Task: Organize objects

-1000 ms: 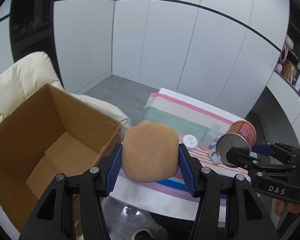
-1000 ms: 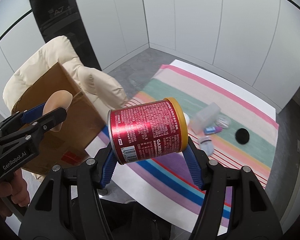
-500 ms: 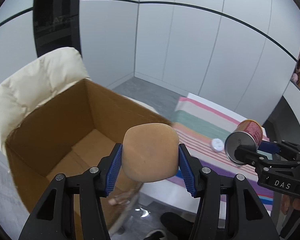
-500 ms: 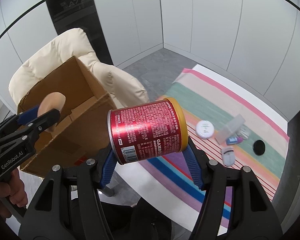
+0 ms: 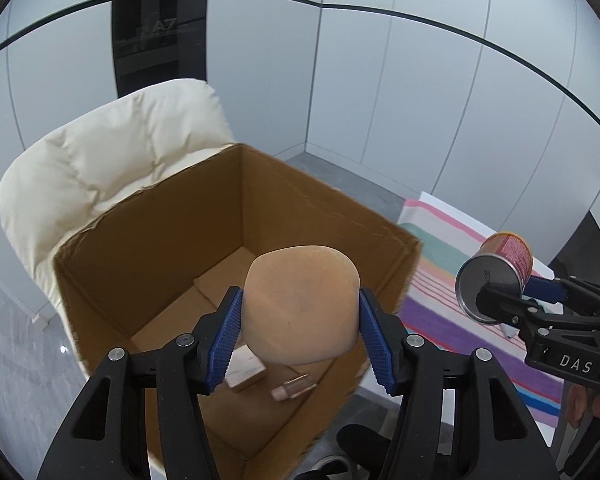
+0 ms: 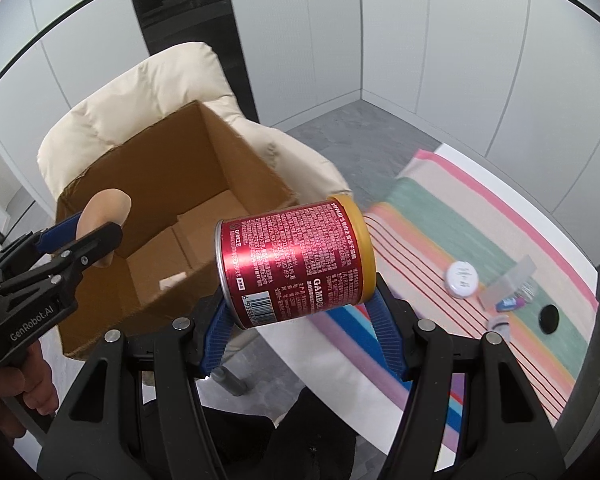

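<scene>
The left gripper's (image 5: 300, 330) blue fingers (image 5: 225, 342) are clamped on both sides of a tan sponge (image 5: 302, 304), a soft rounded pad held upright in the air. From the left wrist view the sponge hangs over the open top of a cardboard box (image 5: 148, 240); from the right wrist view the same sponge (image 6: 105, 216) sits above the box's near left rim. Inside the box, on its floor, lie a small pale block (image 5: 246, 372) and a small bottle (image 5: 294, 387), close together near the front wall.

The right gripper's (image 6: 300, 320) fingers (image 6: 386, 344) are clamped on a red can (image 6: 296, 262), held on its side and tilted, its yellow lid toward the right and its metal base toward the left. The can is in the air, between the box (image 6: 188, 168) and the desk, and touches neither. In the left wrist view the can (image 5: 494, 276) shows its metal base, to the right of the box.

The box rests on a cream padded chair (image 6: 140, 96), whose back rises behind it. To the right, the desk carries a striped cloth (image 6: 480, 240). On the cloth lie a white round lid (image 6: 462, 279), a clear case (image 6: 508, 280), a black disc (image 6: 549, 314) and a few small items too small to identify.
</scene>
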Demonstrator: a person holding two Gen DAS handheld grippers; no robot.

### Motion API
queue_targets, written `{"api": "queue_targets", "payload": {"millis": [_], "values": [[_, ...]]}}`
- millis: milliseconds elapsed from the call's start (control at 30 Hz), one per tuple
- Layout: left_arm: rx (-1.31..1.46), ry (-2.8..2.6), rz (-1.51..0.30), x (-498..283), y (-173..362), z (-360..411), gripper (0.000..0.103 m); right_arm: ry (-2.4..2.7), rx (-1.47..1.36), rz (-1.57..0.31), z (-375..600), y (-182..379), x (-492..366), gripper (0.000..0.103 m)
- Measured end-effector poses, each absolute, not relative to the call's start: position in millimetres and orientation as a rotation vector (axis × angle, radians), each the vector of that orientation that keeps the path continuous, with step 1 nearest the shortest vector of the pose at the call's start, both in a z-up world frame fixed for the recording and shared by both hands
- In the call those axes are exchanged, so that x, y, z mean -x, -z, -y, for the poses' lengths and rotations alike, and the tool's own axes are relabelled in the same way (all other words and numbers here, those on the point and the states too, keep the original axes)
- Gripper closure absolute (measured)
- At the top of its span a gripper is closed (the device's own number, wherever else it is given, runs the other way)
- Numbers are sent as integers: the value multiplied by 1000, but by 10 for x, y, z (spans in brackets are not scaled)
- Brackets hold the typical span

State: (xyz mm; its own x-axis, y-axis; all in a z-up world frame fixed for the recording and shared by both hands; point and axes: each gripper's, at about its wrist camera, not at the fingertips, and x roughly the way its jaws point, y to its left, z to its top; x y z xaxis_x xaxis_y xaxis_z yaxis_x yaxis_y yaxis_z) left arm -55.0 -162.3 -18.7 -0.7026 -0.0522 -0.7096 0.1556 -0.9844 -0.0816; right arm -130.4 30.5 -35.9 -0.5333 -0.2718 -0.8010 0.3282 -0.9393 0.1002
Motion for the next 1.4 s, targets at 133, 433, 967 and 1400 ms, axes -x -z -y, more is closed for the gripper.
{"api": "queue_targets", "payload": {"millis": [133,433,967,1400], "values": [[-1142,2762,-216,474,186,1761,37,2466,-1266,-101,-129,337,1319,38],[-1015,2682,-195,243,80,2072,0,2430,-1226,-168,288,334,1300,38],[-1015,2597,-207,-86,140,2635,0,2336,-1188,-237,1033,402,1216,38],[-1012,2536,-251,-276,197,2957,0,2330,-1182,-268,1420,440,1166,21]]}}
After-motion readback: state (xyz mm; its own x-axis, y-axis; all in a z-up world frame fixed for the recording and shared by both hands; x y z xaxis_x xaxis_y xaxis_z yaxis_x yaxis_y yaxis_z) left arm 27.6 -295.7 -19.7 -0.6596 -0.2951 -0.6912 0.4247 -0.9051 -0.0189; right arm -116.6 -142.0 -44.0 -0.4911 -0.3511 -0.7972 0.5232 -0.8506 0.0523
